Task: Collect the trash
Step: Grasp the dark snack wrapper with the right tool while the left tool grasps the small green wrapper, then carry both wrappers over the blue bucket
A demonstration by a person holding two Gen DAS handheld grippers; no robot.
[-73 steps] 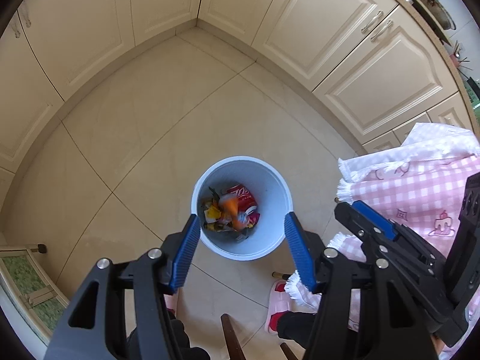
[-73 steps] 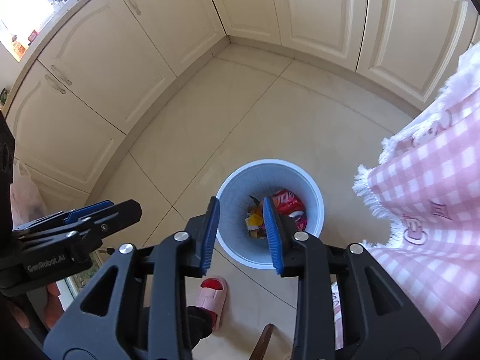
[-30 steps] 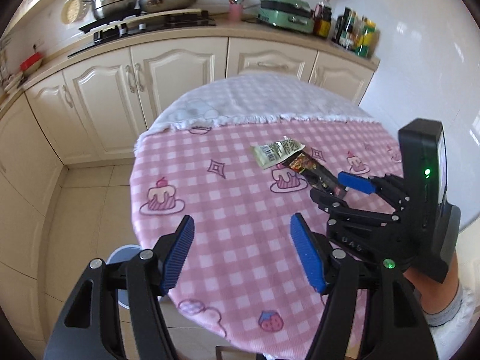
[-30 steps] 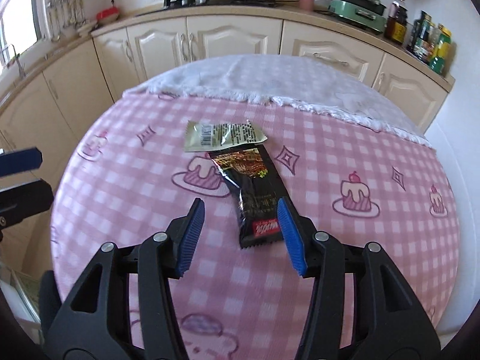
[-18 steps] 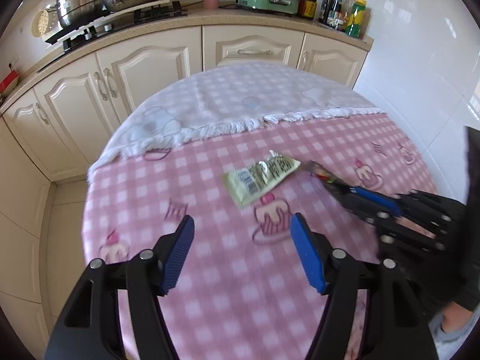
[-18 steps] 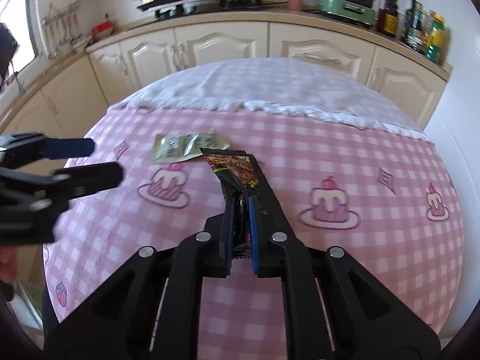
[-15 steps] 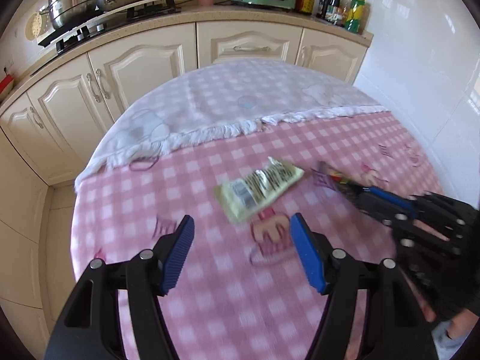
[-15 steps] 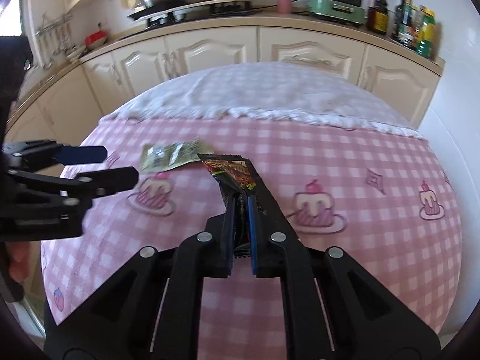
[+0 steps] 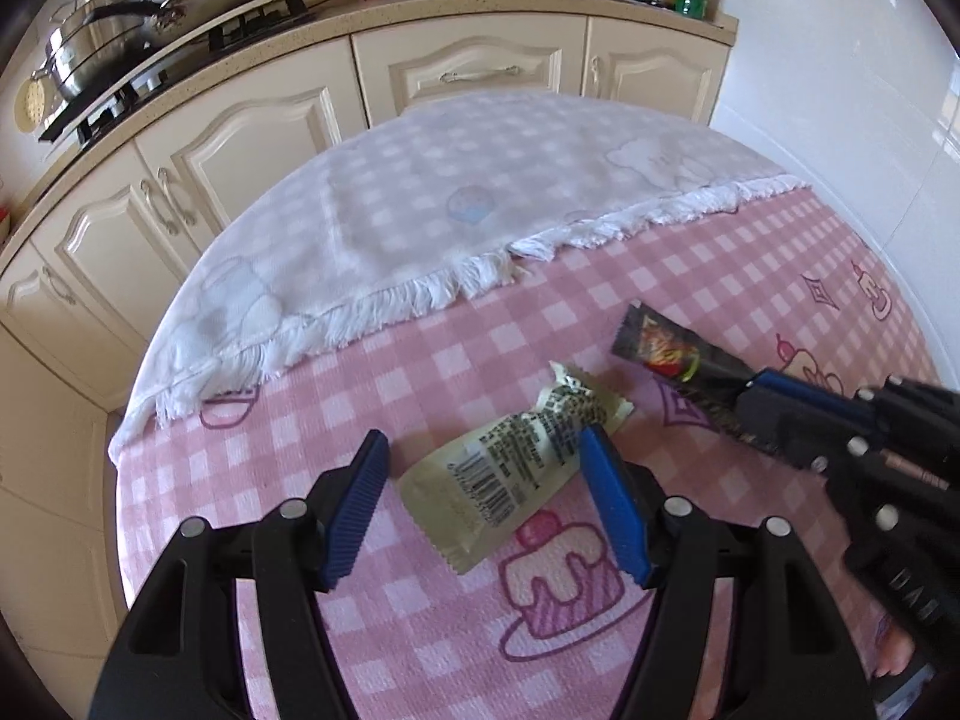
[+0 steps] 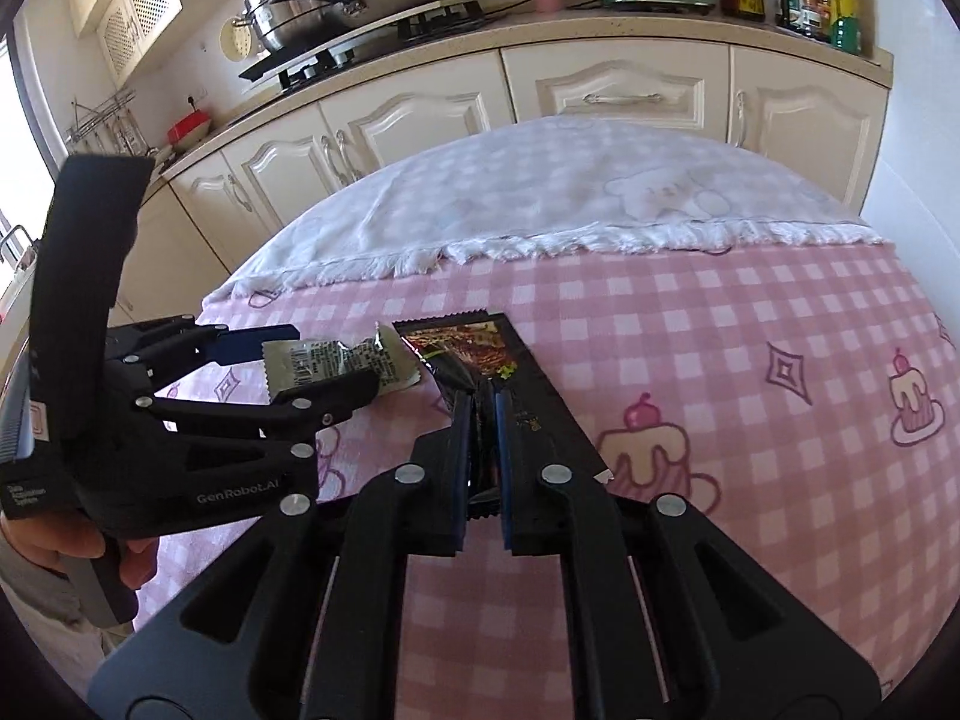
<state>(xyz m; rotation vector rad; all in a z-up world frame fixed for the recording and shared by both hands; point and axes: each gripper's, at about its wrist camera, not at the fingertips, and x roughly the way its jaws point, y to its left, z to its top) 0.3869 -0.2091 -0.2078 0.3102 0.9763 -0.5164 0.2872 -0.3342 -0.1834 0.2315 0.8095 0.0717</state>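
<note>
The pink checked cloth (image 9: 420, 630) covers the round table; near its middle, the right gripper (image 10: 482, 420) is clamped on the black wrapper (image 10: 474, 342), while the left gripper (image 9: 480, 480), jaws just narrowing, straddles the pale wrapper (image 9: 510, 468) without pinching

A pink checked cloth (image 9: 420, 372) covers the round tabletop (image 9: 129, 540). A white fringed cloth (image 9: 420, 210) drapes its far edge. A pale green wrapper (image 9: 510, 468) lies near the middle.

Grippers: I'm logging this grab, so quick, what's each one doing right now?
Left gripper: open, fingers just closing in either side of the pale green wrapper, not yet pressing it.
Right gripper: shut on the black wrapper.
</note>
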